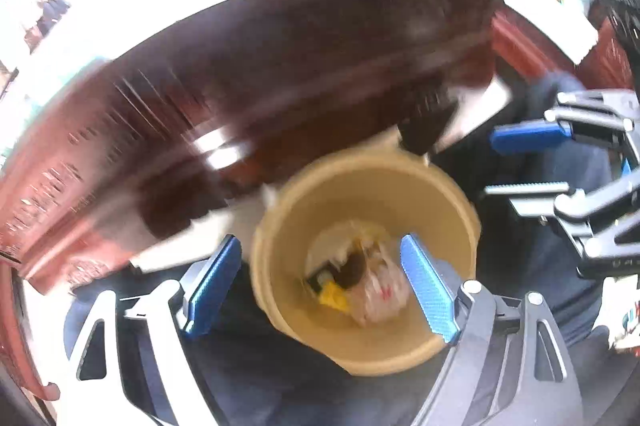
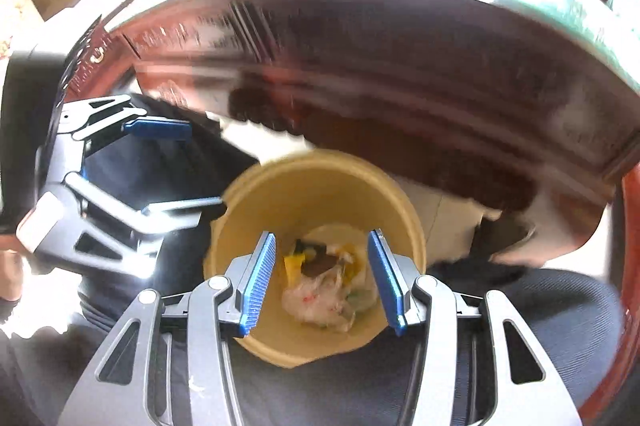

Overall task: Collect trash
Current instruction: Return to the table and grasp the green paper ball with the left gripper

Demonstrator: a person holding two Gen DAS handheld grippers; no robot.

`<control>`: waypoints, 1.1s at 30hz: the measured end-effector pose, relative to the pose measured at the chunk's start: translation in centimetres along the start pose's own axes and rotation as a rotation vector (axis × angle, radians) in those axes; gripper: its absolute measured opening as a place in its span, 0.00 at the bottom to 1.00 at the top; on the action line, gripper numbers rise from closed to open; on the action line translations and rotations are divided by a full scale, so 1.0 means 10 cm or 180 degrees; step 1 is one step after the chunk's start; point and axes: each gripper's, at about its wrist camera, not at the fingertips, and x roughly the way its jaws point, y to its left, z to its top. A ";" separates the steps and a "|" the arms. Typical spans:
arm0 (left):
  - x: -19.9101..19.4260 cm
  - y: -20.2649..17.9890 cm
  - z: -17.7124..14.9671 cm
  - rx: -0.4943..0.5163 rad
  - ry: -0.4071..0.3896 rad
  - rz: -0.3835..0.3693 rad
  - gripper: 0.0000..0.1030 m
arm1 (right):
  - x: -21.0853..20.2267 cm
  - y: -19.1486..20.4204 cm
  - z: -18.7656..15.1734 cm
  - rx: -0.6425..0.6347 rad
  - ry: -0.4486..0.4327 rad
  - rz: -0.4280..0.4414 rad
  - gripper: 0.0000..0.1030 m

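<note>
Dark chair: tan bin w/ crumpled trash.

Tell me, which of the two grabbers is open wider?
The left gripper: its blue pads stand far apart. The right gripper has a narrower gap. Both hang empty above the tan bin.

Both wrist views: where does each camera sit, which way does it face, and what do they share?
Left wrist: on the left gripper, looking steeply down into the tan bin; the right gripper shows at right.
Right wrist: on the right gripper, looking down into the same bin; the left gripper shows at left.
Shared: the bin, the crumpled trash inside, both grippers open and empty.
</note>
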 end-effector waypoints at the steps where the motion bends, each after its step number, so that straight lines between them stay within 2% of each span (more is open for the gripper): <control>1: -0.10 0.06 0.09 -0.0058 -0.0117 0.0026 0.79 | -0.09 -0.01 0.08 -0.0005 -0.0099 -0.0010 0.47; 8: -0.68 0.55 0.82 -0.0525 -0.0932 0.0263 0.84 | -0.65 -0.15 0.75 -0.0069 -0.0879 -0.0303 0.48; 11: -0.77 0.73 1.17 -0.0672 -0.1181 0.0389 0.88 | -0.81 -0.23 1.06 -0.0043 -0.1204 -0.0394 0.58; 13: -0.78 0.83 1.38 -0.0760 -0.1283 0.0466 0.92 | -0.87 -0.30 1.28 -0.0021 -0.1415 -0.0468 0.70; 16: -0.69 1.00 1.73 -0.0896 -0.1335 0.0584 0.92 | -0.88 -0.41 1.58 0.0009 -0.1652 -0.0519 0.72; 19: -0.56 1.15 2.04 -0.0978 -0.1325 0.0647 0.92 | -0.79 -0.57 1.80 0.0123 -0.1715 -0.0585 0.73; 23: -0.31 1.23 2.37 -0.0923 -0.1279 0.0594 0.92 | -0.62 -0.80 1.99 0.0264 -0.1633 -0.0542 0.73; 30: 0.09 1.36 2.73 -0.0974 -0.1264 0.0269 0.92 | -0.42 -1.13 2.24 0.0331 -0.1471 -0.0576 0.73; 33: 0.16 1.48 2.86 -0.1016 -0.1303 0.0309 0.92 | -0.32 -1.28 2.33 0.0381 -0.1395 -0.0568 0.73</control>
